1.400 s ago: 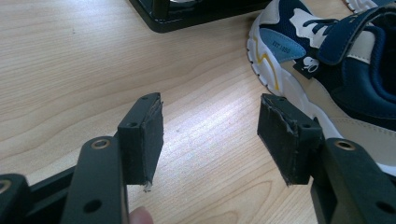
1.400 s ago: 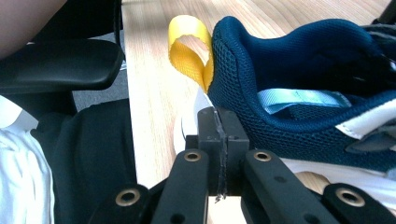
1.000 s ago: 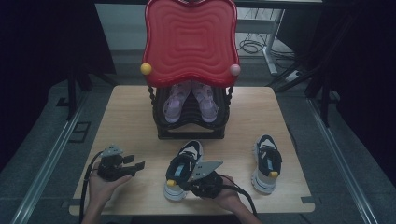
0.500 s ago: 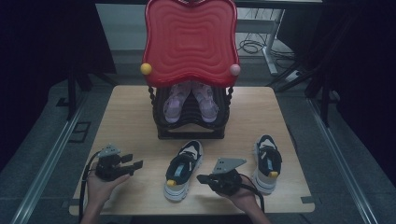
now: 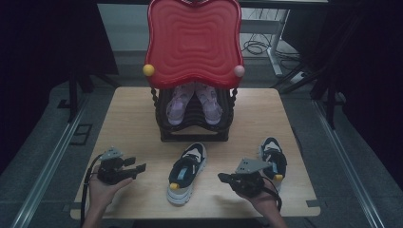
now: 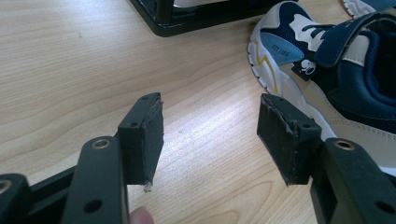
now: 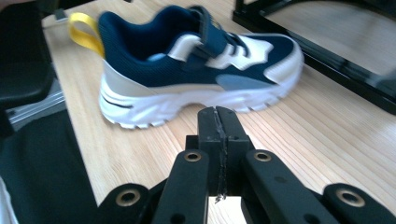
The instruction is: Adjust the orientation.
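Note:
A navy, white and beige shoe (image 5: pixel 187 173) with a yellow heel loop lies mid-table, toe pointing away. Its partner (image 5: pixel 273 159) lies to the right. My left gripper (image 5: pixel 138 168) rests at the front left and points right toward the middle shoe. In the left gripper view its pads (image 6: pixel 144 135) stand wide apart with only bare wood between them, and the shoe (image 6: pixel 336 70) is just beyond the right pad. My right gripper (image 5: pixel 223 178) sits between the two shoes and points left. Its jaws (image 7: pixel 218 116) are shut and empty, a short way from the shoe's side (image 7: pixel 196 65).
A black rack (image 5: pixel 195 128) stands at the back centre of the wooden table (image 5: pixel 128 118), holding a pair of pink sandals (image 5: pixel 195 102) under a red wavy top (image 5: pixel 192 40). The rack's base (image 7: pixel 327 51) runs close behind the shoes. The table's front edge is near both hands.
My right gripper has drawn away from the middle shoe toward the right, jaws still shut. The shoe stays where it lay. My left gripper has not moved.

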`<state>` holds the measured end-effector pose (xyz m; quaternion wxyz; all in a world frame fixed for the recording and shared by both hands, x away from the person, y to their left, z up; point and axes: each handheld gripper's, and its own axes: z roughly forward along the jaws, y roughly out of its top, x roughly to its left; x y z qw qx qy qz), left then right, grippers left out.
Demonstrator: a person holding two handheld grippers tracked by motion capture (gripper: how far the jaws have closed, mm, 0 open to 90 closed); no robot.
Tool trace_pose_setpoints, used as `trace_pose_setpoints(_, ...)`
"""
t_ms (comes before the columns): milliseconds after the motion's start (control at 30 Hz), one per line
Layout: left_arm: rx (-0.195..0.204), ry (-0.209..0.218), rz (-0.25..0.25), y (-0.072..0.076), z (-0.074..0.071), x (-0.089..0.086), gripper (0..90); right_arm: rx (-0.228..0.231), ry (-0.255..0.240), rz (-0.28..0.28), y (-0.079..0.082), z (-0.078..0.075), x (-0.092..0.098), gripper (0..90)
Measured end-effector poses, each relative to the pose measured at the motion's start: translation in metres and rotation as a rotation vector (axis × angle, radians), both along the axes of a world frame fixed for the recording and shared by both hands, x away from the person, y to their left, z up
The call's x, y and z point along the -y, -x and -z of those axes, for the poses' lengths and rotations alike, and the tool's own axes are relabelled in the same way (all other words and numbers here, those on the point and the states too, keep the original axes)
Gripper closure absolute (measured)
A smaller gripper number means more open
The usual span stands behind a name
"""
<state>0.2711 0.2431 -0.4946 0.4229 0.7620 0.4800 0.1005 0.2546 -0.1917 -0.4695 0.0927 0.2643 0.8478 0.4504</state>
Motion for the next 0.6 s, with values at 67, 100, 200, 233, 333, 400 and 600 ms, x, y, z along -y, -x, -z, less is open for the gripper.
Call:
trace_pose_setpoints(67,0.000,0.000,0.002,0.000,0.000,0.000,41.2,0.002,0.007,0.024,0.001,0.001,0.007,89.5)
trace_pose_setpoints(100,0.002,0.001,0.003,0.001,-0.001,0.000,41.2,0.002,0.008,0.031,0.002,0.001,0.010,89.5)
trace_pose_setpoints(200,0.006,0.003,0.001,0.001,-0.001,-0.001,41.1,0.010,0.022,0.070,0.005,0.000,0.021,89.5)
trace_pose_setpoints(233,0.006,0.004,0.000,0.001,-0.002,-0.002,41.1,0.014,0.021,0.083,0.006,-0.001,0.026,89.5)
trace_pose_setpoints(333,0.004,0.002,-0.001,0.001,-0.001,-0.002,41.0,0.022,0.026,0.138,0.008,-0.003,0.041,89.5)
trace_pose_setpoints(400,0.001,0.000,0.002,0.000,-0.001,-0.001,41.0,0.017,0.033,0.177,0.011,-0.003,0.051,89.5)
trace_pose_setpoints(600,-0.001,0.001,0.008,0.001,0.000,0.001,41.0,0.005,0.094,0.272,0.017,0.003,0.067,89.5)
